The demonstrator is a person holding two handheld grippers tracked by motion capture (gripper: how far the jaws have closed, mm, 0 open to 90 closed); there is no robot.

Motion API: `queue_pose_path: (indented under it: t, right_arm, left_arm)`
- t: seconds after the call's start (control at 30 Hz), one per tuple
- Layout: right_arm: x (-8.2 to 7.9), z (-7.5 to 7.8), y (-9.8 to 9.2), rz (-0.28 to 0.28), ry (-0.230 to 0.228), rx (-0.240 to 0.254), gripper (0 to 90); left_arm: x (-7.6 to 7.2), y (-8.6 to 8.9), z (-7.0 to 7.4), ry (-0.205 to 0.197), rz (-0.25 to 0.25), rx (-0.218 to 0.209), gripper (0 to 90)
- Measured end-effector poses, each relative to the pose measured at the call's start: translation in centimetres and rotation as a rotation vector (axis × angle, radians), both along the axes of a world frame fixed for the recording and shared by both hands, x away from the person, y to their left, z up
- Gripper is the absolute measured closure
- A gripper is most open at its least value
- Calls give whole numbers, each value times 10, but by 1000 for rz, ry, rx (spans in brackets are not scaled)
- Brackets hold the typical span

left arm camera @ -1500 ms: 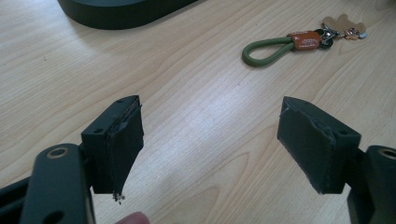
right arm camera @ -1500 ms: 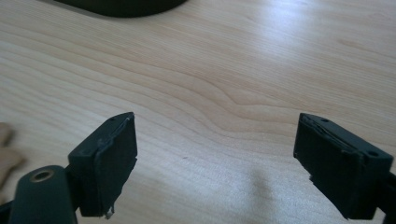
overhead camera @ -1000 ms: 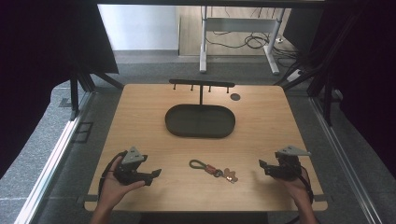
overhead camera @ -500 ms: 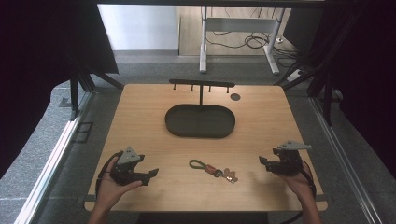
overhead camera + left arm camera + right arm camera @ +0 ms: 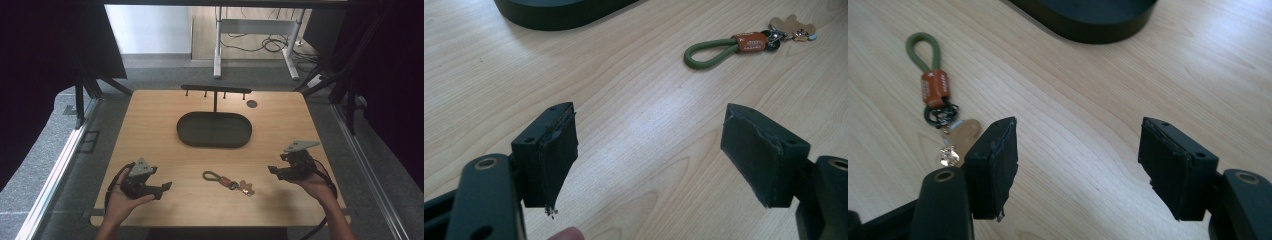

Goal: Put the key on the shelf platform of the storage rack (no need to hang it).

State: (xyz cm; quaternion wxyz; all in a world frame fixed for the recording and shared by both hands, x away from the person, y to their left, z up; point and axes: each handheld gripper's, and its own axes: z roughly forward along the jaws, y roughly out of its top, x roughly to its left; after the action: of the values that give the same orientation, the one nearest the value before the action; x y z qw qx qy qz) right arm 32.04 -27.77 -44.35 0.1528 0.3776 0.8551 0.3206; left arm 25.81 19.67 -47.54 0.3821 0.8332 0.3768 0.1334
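A keychain (image 5: 227,181) lies flat on the wooden table (image 5: 150,135) near its front middle: a green cord loop (image 5: 706,50), an orange band (image 5: 934,88), a black ring and small metal charms. My left gripper (image 5: 165,186) rests low at the front left, open and empty, pointing right toward the keychain. Held at the front right, my right gripper (image 5: 272,170) is open and empty too, with the keychain (image 5: 937,100) just beyond its left jaw. A dark oval tray (image 5: 214,129) sits behind the keychain.
A black rack with small hooks (image 5: 216,91) stands behind the tray, and a small dark disc (image 5: 252,104) lies at the back right. Beyond the table are a grey floor, desk legs and cables. The tray's edge (image 5: 1088,20) lies ahead of the right gripper.
The left gripper has slid slightly back toward the front edge. The right gripper has lifted a little and shifted left toward the keychain. The keychain has not moved.
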Motion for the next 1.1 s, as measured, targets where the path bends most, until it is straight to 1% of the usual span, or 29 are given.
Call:
queue_pose_path:
  t: [0.13,0.23,0.3,0.43,0.5,0.53,0.57,0.6,0.67,0.8,0.83,0.87,0.9,0.93,1.0,1.03,1.1]
  right_arm:
    - [4,8,10,33,11,-9,330]
    - [7,10,14,38,15,-16,326]
    - [10,12,22,59,30,-32,326]
    - [13,13,31,90,47,-63,327]
    - [13,14,34,97,49,-70,326]
    - [15,16,39,110,56,-83,326]
    - [16,17,41,113,60,-87,326]
    - [17,18,44,117,68,-96,326]
    - [19,18,49,127,80,-107,328]
    - [23,16,64,149,104,-150,336]
    - [23,16,64,149,104,-150,336]
    - [24,14,71,162,113,-163,338]
    - [24,14,71,162,113,-163,338]
    - [26,14,78,179,120,-179,339]
    - [26,14,81,184,120,-182,344]
    - [28,14,89,195,129,-190,347]
    - [28,12,96,209,142,-205,350]
  left_arm:
    - [1,0,0,0,-2,2,231]
    - [1,0,-1,2,-2,2,231]
    - [1,0,-1,1,-6,0,231]
    - [1,-1,-1,2,-7,0,231]
    - [0,-2,-1,4,-5,-4,231]
    - [1,-2,-1,5,-6,-3,231]
    - [1,-3,-2,5,-13,3,231]
    - [1,-3,-2,6,-10,-1,231]
    - [1,-3,-2,6,-10,-2,231]
    - [1,-1,-1,2,-8,-5,231]
    - [1,-1,-1,2,-8,-5,231]
    - [1,-1,-1,2,-8,-6,231]
    - [1,0,-1,1,-9,-7,231]
    - [1,0,-1,1,-11,-9,231]
    - [1,0,0,1,-13,-11,231]
    - [0,0,0,1,-13,-12,230]
    - [0,1,0,1,-14,-13,230]
